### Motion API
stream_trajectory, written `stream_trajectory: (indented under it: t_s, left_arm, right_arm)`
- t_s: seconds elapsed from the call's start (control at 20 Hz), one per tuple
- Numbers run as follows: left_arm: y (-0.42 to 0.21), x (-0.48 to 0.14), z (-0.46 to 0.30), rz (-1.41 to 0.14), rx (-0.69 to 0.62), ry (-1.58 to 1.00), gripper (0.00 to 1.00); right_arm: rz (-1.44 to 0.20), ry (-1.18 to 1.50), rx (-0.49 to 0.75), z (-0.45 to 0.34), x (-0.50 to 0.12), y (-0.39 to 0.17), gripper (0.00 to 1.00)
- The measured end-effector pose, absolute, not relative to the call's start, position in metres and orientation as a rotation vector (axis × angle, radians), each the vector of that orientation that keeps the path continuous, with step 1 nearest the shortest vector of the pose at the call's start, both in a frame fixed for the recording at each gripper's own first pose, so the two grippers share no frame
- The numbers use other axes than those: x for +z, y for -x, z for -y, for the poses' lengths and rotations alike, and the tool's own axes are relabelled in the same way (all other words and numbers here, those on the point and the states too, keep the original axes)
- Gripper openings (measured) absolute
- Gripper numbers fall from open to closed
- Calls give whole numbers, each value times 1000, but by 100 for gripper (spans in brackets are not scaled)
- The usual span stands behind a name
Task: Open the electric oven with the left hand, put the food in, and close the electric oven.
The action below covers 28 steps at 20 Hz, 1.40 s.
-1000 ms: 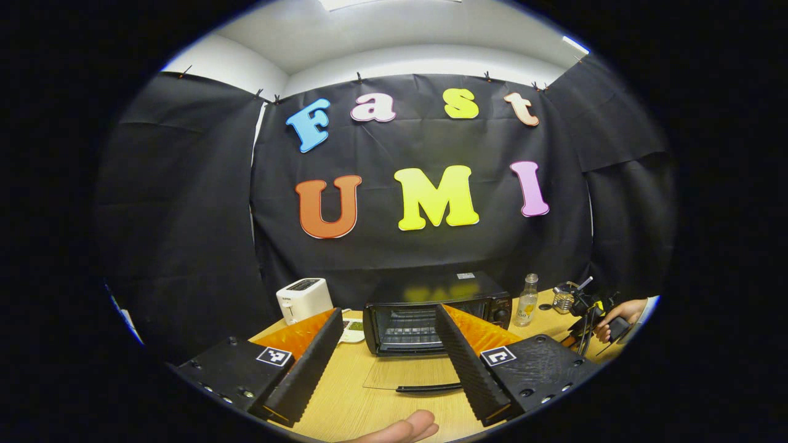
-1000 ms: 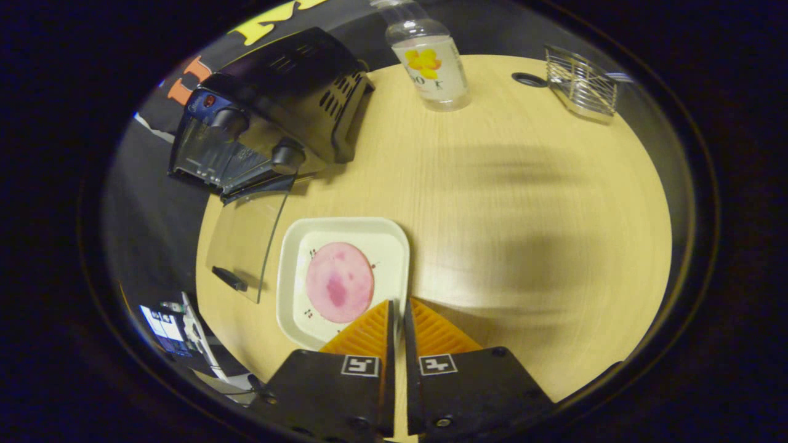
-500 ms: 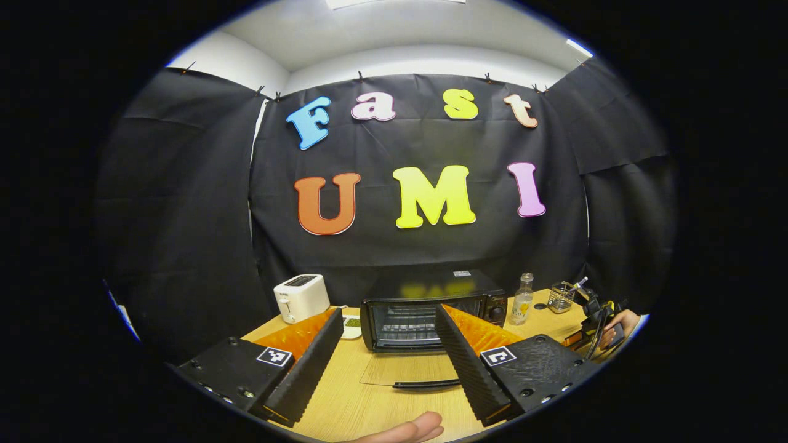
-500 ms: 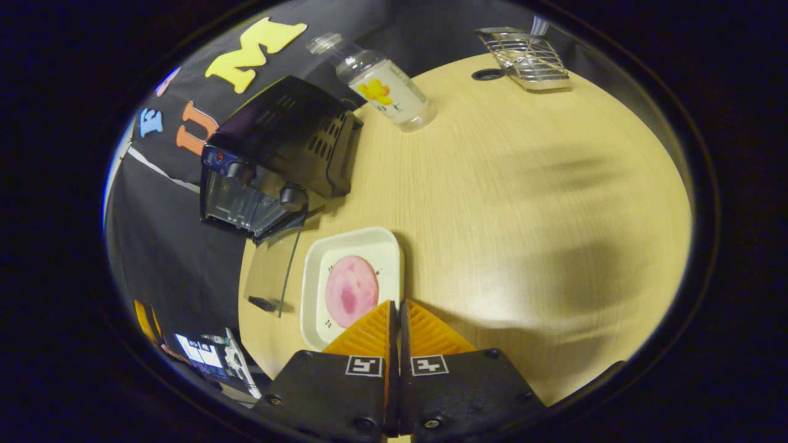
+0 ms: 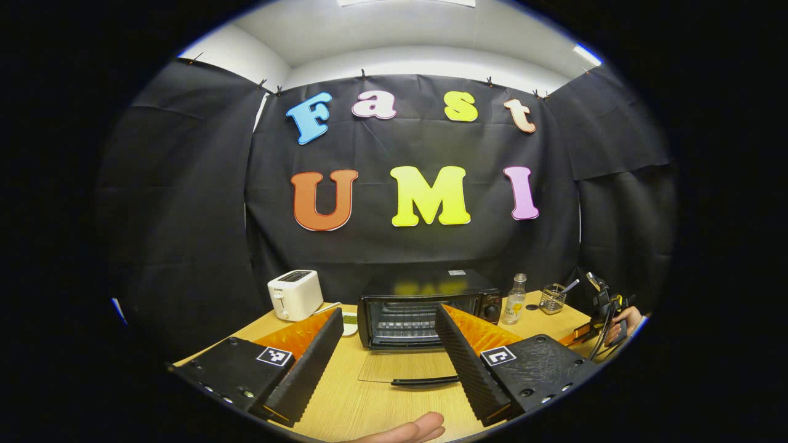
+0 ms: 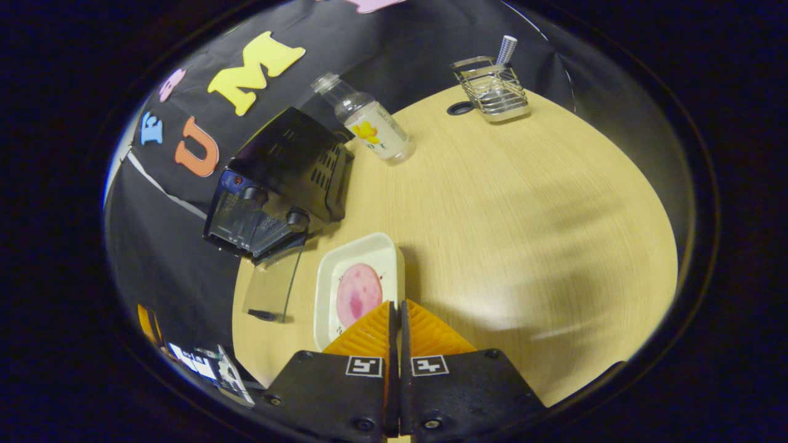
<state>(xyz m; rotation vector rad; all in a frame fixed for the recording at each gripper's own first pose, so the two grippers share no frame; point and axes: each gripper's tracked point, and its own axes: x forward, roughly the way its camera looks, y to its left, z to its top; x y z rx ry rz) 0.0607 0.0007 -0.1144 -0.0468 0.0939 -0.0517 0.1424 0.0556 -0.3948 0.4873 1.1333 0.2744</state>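
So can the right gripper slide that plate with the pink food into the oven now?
Probably yes. The oven door lies folded down and open, the right gripper is shut on the plate rim, and the bare table between them shows nothing blocking, though the plate still sits off to the door's side.

Left gripper [image 5: 388, 344] fingers spread wide; right gripper [image 6: 396, 320] fingers closed.

The left gripper [image 5: 388, 344] is showing two long black fingers [image 5: 308, 363] with ribbed inner faces and orange ribbed outer sides. Behind the jaws, black blocks are carrying square black-and-white markers and small screws. The right gripper [image 6: 395, 320] is showing orange ribbed fingers [image 6: 369, 332], with black blocks behind them bearing a marker each and screws at the rear corners.
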Motion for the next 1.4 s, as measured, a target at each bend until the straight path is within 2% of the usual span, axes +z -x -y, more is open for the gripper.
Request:
stream_trajectory:
  t_s: [0.2,0.4,0.45,0.8,0.85,0.9,0.95,1.05,1.1,1.15,1.4]
  left_arm:
    - [-57,-120,-5,-89,-71,51,95]
    - [-49,-122,-19,-84,-75,43,95]
    - [-47,-124,-24,-81,-72,43,95]
    - [-33,-121,-63,-38,-21,19,95]
    - [-31,-122,-68,-38,-16,20,85]
    - [-29,-122,-70,-37,-14,29,95]
    - [-28,-124,-73,-37,-15,37,95]
    - [-26,-127,-81,-39,-9,45,95]
    - [-27,-129,-84,-38,-4,45,85]
    - [-27,-132,-85,-39,-2,46,95]
    - [-31,-140,-97,-24,20,46,95]
  right_arm:
    - [-1113,-529,290,-65,-367,-134,2]
    - [-1067,-535,320,-88,-332,-129,4]
    - [-1058,-532,333,-96,-325,-126,2]
    - [-1050,-533,455,-176,-288,-106,4]
    - [-1050,-532,471,-189,-287,-105,4]
    - [-1053,-532,482,-201,-287,-104,4]
    - [-1057,-542,486,-214,-288,-103,2]
    - [-1066,-559,489,-240,-293,-106,4]
    - [-1072,-564,486,-252,-297,-108,4]
    - [-1075,-575,483,-264,-300,-110,4]
    - [-1059,-637,409,-310,-322,-138,4]
